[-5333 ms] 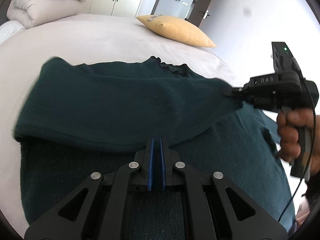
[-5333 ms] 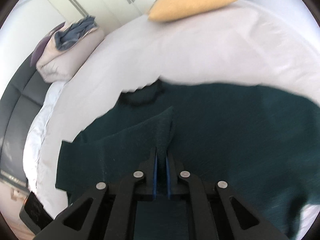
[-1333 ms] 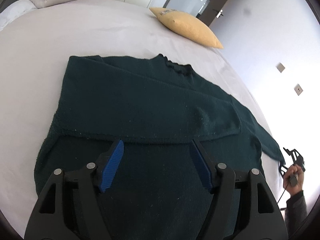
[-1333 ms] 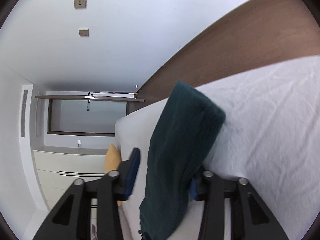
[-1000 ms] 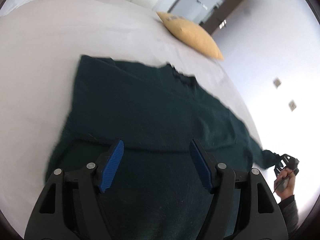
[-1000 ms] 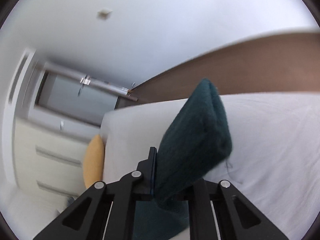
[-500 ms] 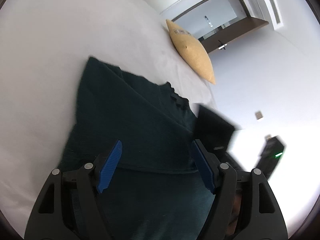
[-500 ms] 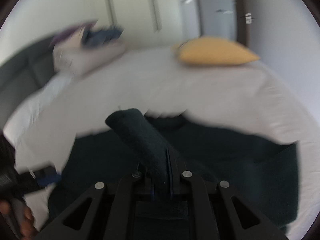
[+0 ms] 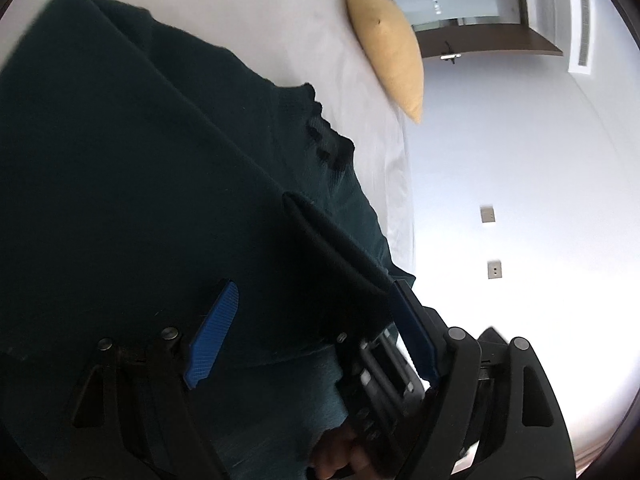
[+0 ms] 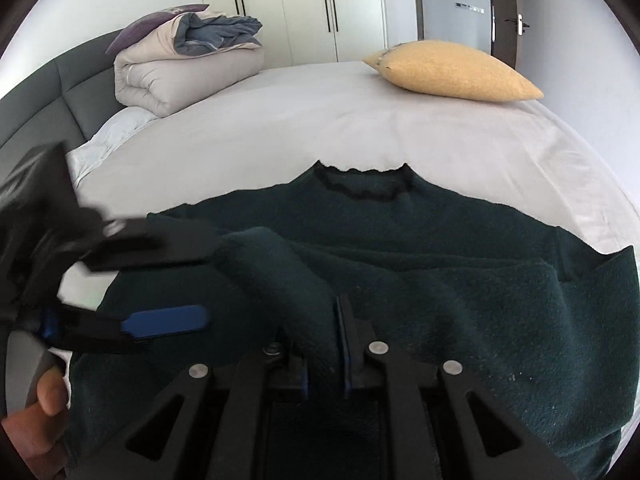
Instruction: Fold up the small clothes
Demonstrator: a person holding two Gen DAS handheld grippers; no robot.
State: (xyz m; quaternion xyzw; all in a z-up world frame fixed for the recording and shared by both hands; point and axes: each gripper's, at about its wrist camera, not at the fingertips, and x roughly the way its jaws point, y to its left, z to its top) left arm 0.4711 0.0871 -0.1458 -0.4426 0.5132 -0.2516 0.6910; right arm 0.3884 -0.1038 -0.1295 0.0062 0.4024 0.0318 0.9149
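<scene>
A dark green sweater [image 10: 460, 240] lies flat on the white bed sheet [image 10: 320, 120], neckline [image 10: 360, 184] at the far side. My right gripper [image 10: 320, 320] is shut on one sleeve [image 10: 280, 276], holding it raised over the sweater's body. My left gripper [image 10: 208, 280] comes in from the left, tilted, with its jaws opening. In the left wrist view the left gripper [image 9: 314, 292] has the sleeve's cuff end [image 9: 320, 240] between its blue pads [image 9: 212, 340]; neither pad presses on it. The right gripper's black body [image 9: 376, 376] shows behind the cuff.
A yellow pillow [image 10: 452, 68] lies at the bed's far right corner. A folded duvet [image 10: 180, 60] is stacked at the far left against the grey headboard [image 10: 40, 92]. A person's hand [image 10: 40, 408] holds the left gripper. White wardrobe doors [image 10: 304, 8] stand behind.
The right gripper shut on the sleeve at the bed's side and carried it over the sweater's body. The left gripper rolled, moved toward the cuff and widened its jaws.
</scene>
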